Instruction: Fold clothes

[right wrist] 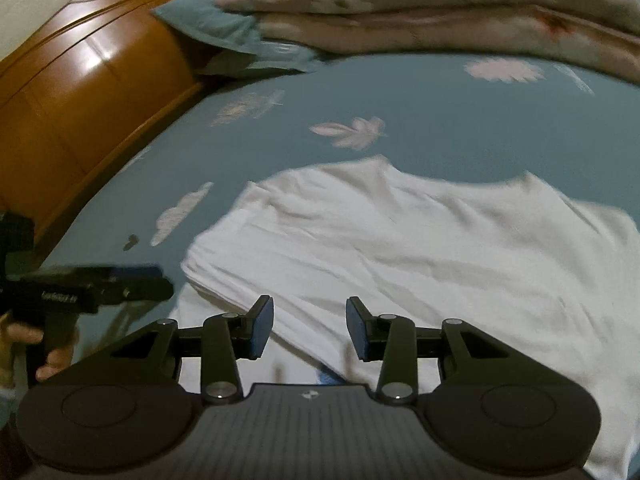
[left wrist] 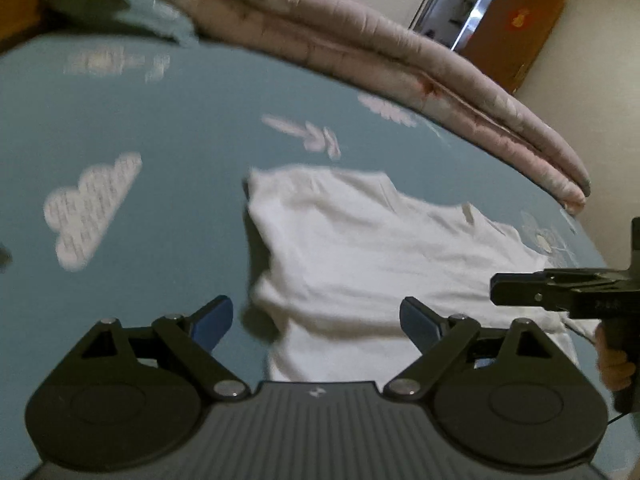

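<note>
White T-shirt (right wrist: 420, 264) lies spread on the blue bedsheet (left wrist: 160, 208), partly folded: one layer doubled over along its near-left edge in the right wrist view. Sheet has white cloud and leaf prints. Folded pink quilt (left wrist: 400, 52) runs along the far side of the bed, a teal pillow (right wrist: 216, 24) tucked at its left end against the glossy wooden headboard (right wrist: 80, 92). Nothing lies between the grippers and the shirt.

Left gripper (left wrist: 316, 320): jaws wide apart, nothing between them, hanging over the shirt's near-left edge. Right gripper (right wrist: 310, 328): jaws partly apart, pads not pressing on cloth, above the shirt's near edge.

Room: pale walls, an open brown door (left wrist: 516, 32) far right with a red-yellow sticker, lit doorway beside it. Small print on the left gripper's side in the right wrist view is too blurred to read.
</note>
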Available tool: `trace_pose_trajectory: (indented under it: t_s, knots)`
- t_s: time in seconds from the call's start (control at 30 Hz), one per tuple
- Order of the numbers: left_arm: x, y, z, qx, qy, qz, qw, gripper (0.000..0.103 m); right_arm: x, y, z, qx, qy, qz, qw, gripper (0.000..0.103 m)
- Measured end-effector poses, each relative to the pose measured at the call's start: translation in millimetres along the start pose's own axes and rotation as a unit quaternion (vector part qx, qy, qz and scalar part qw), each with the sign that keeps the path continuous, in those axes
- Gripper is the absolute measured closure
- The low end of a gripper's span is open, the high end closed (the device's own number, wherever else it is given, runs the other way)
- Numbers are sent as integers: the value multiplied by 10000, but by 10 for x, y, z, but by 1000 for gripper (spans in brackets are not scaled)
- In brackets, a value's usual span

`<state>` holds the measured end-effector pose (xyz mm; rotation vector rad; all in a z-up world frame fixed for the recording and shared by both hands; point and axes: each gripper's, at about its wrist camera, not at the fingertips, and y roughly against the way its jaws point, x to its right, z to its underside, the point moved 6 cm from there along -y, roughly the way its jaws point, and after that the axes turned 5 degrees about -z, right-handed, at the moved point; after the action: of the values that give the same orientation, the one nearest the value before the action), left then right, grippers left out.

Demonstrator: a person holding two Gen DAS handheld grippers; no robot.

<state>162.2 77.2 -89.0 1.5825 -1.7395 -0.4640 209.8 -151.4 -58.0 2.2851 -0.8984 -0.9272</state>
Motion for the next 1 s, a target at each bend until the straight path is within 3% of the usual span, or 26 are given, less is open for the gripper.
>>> trace_pose_trajectory:
  t_s: [0.07,0.1,0.27,0.33,0.43,0.57,0.63,0.77,0.83,0.87,1.0]
  knots:
    - [-53,-88,-82,33,-49,160,9999,31,-100,-48,-74,1,204,-59,9998,58]
    - [-84,-144,-108,-19,-5,259,9997,48,-148,-68,-106,9,287,-80,9996,58]
    - [-196,-324,-86,-192,138,443,9987,56,-262,-123,-185,-20,538,-114,9985,58]
    - [-230,-354,-31,-285,302,597,9974,84,-247,-149,-201,-63,537,-84,9985,58]
    - [-268,-307,28,-234,416,710,9963,91,-211,-222,-233,-149,583,48,9982,58]
    - [-357,-295,51,-243,690,548,9958,92,-208,-362,-319,-206,668,31,9975,58]
    - [-425,-306,69,-286,985,586,9930,90,-274,-476,-410,-213,902,-47,9957,58]
    - [-479,-242,80,-247,1121,377,9927,85,-437,-794,-661,-193,1391,-124,9900,58]
    - [-424,-81,32,9,1016,342,9942,86,-520,-966,-771,-256,1507,-270,9879,71]
    - [-373,-7,0,139,893,369,9952,85,-558,-1054,-813,-300,1575,-331,9865,95]
    - [-162,7,-60,268,658,1013,9923,78,-656,-1423,-887,-535,1920,-449,9789,99]
